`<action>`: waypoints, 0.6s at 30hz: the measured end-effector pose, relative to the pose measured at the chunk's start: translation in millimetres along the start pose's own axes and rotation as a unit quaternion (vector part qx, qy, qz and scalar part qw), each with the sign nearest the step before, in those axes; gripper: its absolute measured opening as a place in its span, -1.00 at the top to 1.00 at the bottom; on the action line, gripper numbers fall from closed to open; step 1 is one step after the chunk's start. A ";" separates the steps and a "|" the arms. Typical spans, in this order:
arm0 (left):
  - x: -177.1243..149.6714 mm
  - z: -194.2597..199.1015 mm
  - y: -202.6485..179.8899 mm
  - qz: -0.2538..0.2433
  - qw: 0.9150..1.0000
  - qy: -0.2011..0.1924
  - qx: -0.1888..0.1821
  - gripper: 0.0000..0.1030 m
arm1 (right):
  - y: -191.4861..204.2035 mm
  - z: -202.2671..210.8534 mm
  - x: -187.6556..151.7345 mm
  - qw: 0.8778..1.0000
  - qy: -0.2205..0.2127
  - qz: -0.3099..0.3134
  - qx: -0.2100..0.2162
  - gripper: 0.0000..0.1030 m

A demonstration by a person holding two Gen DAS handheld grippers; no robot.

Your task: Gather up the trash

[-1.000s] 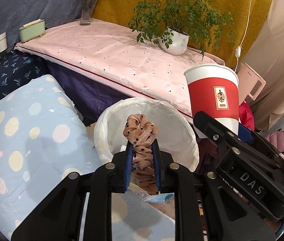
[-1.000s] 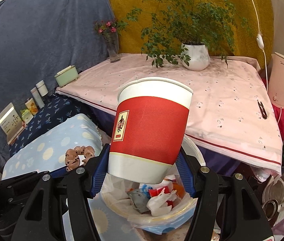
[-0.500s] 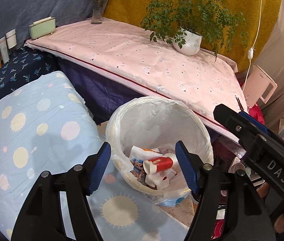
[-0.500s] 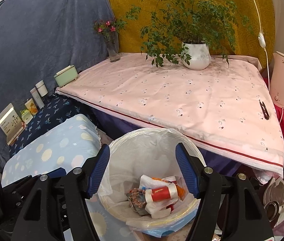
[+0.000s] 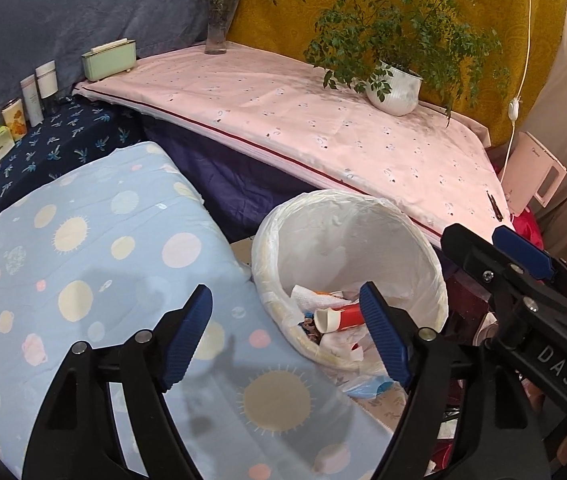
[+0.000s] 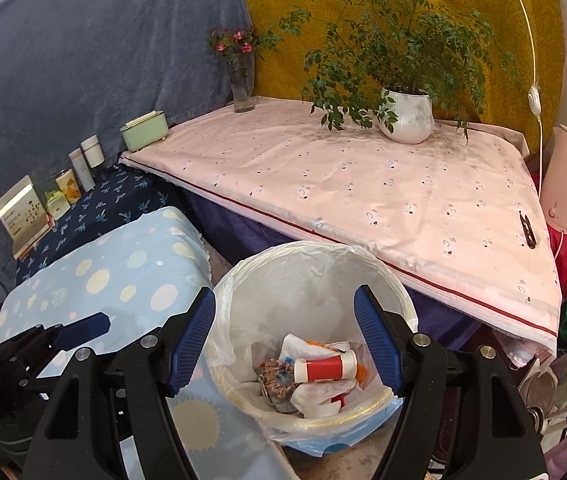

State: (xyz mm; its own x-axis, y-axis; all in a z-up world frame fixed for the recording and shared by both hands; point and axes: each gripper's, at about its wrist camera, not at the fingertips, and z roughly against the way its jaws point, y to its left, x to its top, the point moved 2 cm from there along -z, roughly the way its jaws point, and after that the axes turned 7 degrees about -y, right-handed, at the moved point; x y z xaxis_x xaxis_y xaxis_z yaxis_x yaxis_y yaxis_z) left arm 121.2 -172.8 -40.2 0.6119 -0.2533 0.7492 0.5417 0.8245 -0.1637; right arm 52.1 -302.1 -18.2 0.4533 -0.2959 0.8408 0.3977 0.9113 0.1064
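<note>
The red-and-white paper cup lies sideways in the white-lined round bin, mouth leftward. Both the left gripper and the right gripper gape empty, the left's jaws just opened wider. A pink-clothed table stands behind.

Two hand-held grippers, both of matte black plastic. The left gripper has angular, triangular-braced arms ending in blue ribbed pads, with round silver screws at the pivots. The right gripper is built alike, with the same blue pads and silver screws. Its side bears white raised letters "DAS".
</note>
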 end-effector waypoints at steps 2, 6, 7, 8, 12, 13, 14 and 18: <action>-2.4 4.7 2.7 0.001 1.000 -0.002 0.004 -0.44 | 1.6 4.7 -2.7 1.000 -0.001 0.002 -0.001 -0.43; -7.8 11.9 8.8 0.005 1.000 -0.002 0.013 -0.45 | 5.8 12.9 -7.0 1.000 -0.001 0.012 -0.006 -0.57; -9.1 13.3 9.0 0.003 1.000 -0.002 0.018 -0.47 | 7.0 15.1 -8.3 1.000 -0.002 0.017 -0.007 -0.62; -10.4 14.8 9.3 0.001 1.000 -0.002 0.023 -0.49 | 8.1 17.6 -9.6 1.000 -0.002 0.023 -0.011 -0.62; -19.8 20.7 12.1 -0.008 0.999 -0.002 0.041 -0.61 | 12.5 25.4 -16.3 0.999 0.001 0.045 -0.018 -0.63; -22.9 21.4 13.0 -0.009 0.999 0.000 0.044 -0.62 | 12.6 27.3 -18.9 0.999 0.003 0.049 -0.016 -0.63; -25.0 21.8 14.1 -0.008 0.999 0.002 0.047 -0.62 | 12.3 28.5 -21.1 0.999 0.005 0.051 -0.014 -0.63; -36.5 22.4 20.3 -0.002 0.998 0.010 0.058 -0.67 | 8.9 30.5 -30.8 0.998 0.024 0.055 -0.011 -0.63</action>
State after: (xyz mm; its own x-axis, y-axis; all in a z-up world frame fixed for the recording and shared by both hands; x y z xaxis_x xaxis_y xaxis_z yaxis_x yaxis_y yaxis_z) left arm 96.9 -135.5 -56.5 0.6225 -0.2663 0.7359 0.4748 0.8760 -0.0847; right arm 17.4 -276.1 -27.0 0.5336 -0.2082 0.8197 0.3611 0.9325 0.0019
